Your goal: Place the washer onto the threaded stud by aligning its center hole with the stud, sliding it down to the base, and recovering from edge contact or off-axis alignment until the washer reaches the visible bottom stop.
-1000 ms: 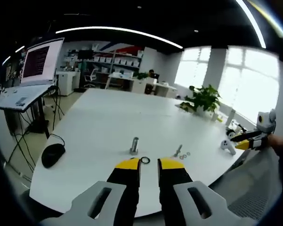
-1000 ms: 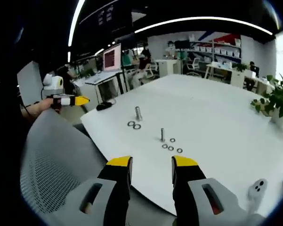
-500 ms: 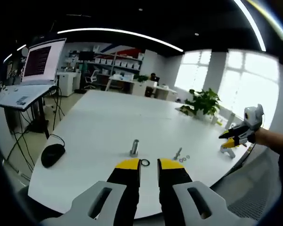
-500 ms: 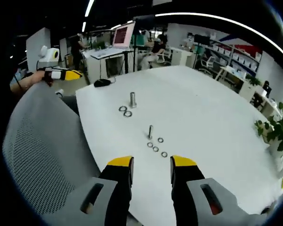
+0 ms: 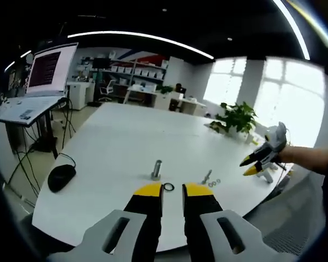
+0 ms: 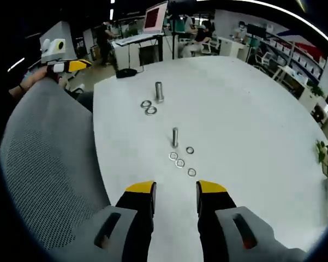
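Left gripper view: my left tool (image 5: 172, 190) is released, empty, above the white bench (image 5: 120, 142); stud (image 5: 206, 176) stands ahead-right, washers (image 5: 214, 182) beside it.

Right gripper view: right tool (image 6: 175, 188) released too; stud (image 6: 175, 137) upright, four washers (image 6: 179, 162) lying loose around its base.

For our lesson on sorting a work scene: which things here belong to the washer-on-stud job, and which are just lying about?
Job: thin stud; small washers beside it; thick stud; large washers; right gripper, open; left gripper, open.

Lying about: mouse; potted plant; laptop; mesh chair back.
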`<state>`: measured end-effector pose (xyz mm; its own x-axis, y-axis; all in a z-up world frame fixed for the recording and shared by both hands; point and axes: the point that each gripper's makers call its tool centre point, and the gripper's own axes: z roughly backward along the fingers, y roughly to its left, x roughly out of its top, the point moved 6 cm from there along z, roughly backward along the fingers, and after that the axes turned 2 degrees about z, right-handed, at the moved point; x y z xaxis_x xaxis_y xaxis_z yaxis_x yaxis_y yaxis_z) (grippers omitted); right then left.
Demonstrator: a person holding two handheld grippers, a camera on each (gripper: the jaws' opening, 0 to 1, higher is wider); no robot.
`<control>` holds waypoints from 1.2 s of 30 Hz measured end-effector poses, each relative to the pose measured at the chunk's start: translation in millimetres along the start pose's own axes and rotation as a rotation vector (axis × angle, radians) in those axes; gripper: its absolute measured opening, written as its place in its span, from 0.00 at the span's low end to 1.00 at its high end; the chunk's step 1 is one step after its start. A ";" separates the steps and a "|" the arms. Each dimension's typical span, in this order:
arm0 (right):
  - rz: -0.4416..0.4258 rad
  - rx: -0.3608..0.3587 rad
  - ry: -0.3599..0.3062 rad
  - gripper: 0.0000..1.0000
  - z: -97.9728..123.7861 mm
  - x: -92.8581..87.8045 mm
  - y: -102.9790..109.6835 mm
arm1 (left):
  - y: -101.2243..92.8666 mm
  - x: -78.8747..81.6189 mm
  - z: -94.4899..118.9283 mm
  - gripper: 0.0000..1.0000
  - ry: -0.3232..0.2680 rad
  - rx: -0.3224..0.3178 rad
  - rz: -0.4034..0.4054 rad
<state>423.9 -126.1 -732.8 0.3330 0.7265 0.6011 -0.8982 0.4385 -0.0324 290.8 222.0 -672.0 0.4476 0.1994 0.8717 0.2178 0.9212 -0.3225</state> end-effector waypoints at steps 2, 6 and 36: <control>0.011 0.013 0.022 0.31 -7.3 -1.0 -3.8 | 1.0 -1.6 -0.5 0.10 0.014 0.002 0.010; 0.039 0.024 0.071 0.31 -21.4 -2.4 -10.2 | 0.0 -2.8 -0.7 0.09 0.023 -0.002 0.022; 0.057 0.098 0.216 0.23 -85.8 -5.6 -29.2 | 1.6 -4.6 -1.5 0.07 0.033 0.007 0.013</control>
<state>472.8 -97.5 -803.8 0.3255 0.8494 0.4155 -0.9372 0.3481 0.0226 290.3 222.0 -677.1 0.4790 0.2002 0.8547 0.2059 0.9209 -0.3310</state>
